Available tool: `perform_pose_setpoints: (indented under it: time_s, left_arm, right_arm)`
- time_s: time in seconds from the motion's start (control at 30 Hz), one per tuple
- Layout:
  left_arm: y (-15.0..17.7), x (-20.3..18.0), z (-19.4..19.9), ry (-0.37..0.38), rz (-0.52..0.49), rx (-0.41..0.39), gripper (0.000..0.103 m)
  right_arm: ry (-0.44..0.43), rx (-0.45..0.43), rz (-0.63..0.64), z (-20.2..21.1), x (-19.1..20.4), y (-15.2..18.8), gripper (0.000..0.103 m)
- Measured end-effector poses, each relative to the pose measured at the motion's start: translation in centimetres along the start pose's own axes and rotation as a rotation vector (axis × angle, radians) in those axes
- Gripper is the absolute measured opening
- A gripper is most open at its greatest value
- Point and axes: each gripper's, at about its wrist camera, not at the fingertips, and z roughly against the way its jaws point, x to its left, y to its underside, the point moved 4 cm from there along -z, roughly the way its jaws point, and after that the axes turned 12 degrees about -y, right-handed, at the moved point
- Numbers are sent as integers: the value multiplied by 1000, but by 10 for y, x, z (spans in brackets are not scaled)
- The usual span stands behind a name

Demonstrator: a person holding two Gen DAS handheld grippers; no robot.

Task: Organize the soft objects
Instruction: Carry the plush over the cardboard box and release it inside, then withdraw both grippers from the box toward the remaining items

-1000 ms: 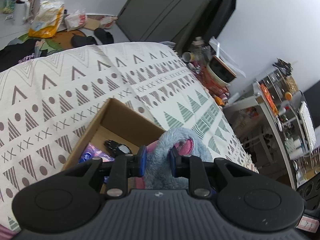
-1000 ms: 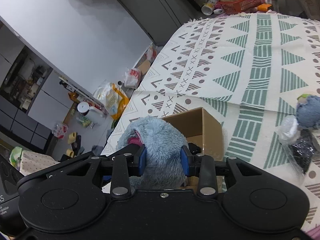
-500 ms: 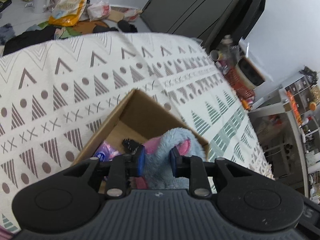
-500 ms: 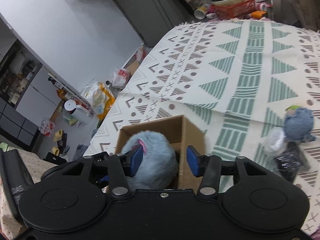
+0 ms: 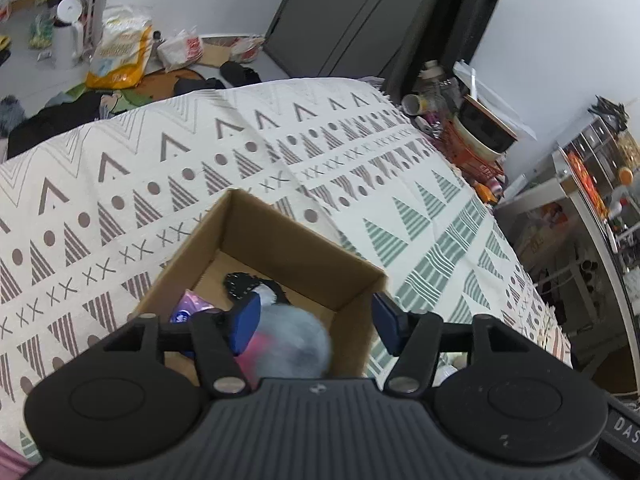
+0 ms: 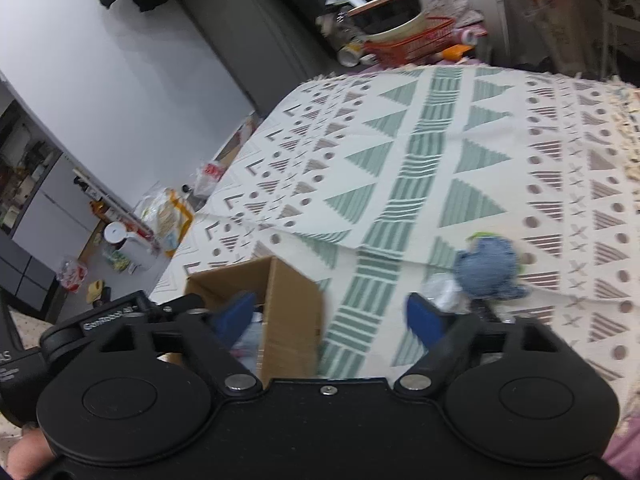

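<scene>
A brown cardboard box (image 5: 280,240) stands on the patterned blanket (image 5: 120,168). A fluffy blue and pink plush (image 5: 292,344) lies blurred inside it, beside a black item (image 5: 244,284) and a purple packet (image 5: 192,306). My left gripper (image 5: 316,322) hangs open just above the box, its fingers apart and off the plush. My right gripper (image 6: 332,316) is open too, over the box's (image 6: 288,312) right wall. A small blue stuffed toy (image 6: 488,266) lies on the blanket to the right, next to a clear plastic wrapper (image 6: 440,292).
An orange basket (image 6: 412,40) holding a bowl stands past the blanket's far edge. Bags and a white canister (image 5: 68,36) litter the floor beyond. Metal shelves (image 5: 592,184) stand to the right. A hand (image 6: 24,456) shows at the lower left.
Both grippers opened and let go of the blue and pink plush, which dropped into the box. The right gripper swung to the right, toward the small blue toy.
</scene>
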Motion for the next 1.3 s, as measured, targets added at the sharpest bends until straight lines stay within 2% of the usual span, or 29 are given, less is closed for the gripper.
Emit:
perform_pose_setpoints:
  time_s: [0.13, 0.4, 0.6, 0.83, 1.1, 1.3]
  left_arm:
    - [5, -17, 12, -1, -36, -20, 66]
    - [15, -46, 36, -7, -101, -58, 76]
    - [22, -63, 51, -16, -148, -75, 77]
    - [32, -89, 67, -5, -255, -105, 78]
    - [45, -114, 76, 7, -318, -104, 78]
    - [58, -128, 73, 46, -338, -73, 78]
  right_arm:
    - [10, -22, 8, 20, -12, -2, 88]
    - [34, -61, 7, 58, -34, -6, 103]
    - [56, -76, 9, 77, -51, -6, 103]
    - [67, -107, 2, 100, -72, -7, 103]
    - [90, -141, 2, 119, -95, -10, 103]
    - [84, -146, -4, 119, -107, -9, 103]
